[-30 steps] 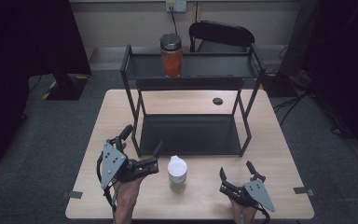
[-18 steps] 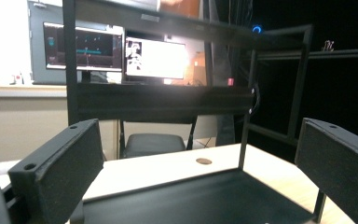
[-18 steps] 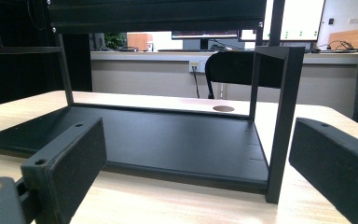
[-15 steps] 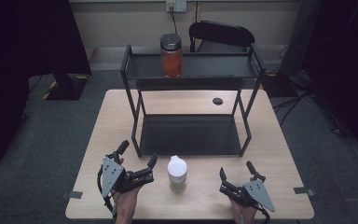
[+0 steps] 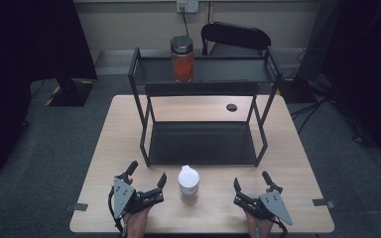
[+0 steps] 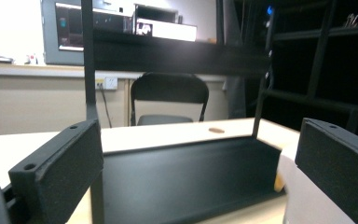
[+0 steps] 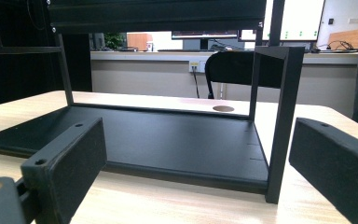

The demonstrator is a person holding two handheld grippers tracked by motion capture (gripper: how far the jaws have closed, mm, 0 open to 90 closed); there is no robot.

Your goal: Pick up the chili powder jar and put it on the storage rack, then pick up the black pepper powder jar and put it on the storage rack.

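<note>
A small white jar (image 5: 188,181) with a white lid stands on the wooden table (image 5: 297,148) near its front edge, between the two grippers. My left gripper (image 5: 147,173) rests to the left of it, open and empty, a short gap away. In the left gripper view the left gripper (image 6: 196,140) faces the rack, and the white jar (image 6: 298,200) shows blurred behind the right-hand jaw. My right gripper (image 5: 251,179) sits to the right of the jar, open with nothing between its jaws. In its own view the right gripper (image 7: 196,135) looks at the rack's lower shelf (image 7: 168,140).
A black two-tier rack (image 5: 203,141) fills the table's middle. A jar of red contents with a grey lid (image 5: 182,59) stands on its top shelf. Behind the rack is a cable hole (image 5: 231,107) in the tabletop, and farther back a black chair (image 5: 235,37).
My left gripper has drawn back toward the table's near edge and away from the white jar. The right gripper and the jar have stayed put.
</note>
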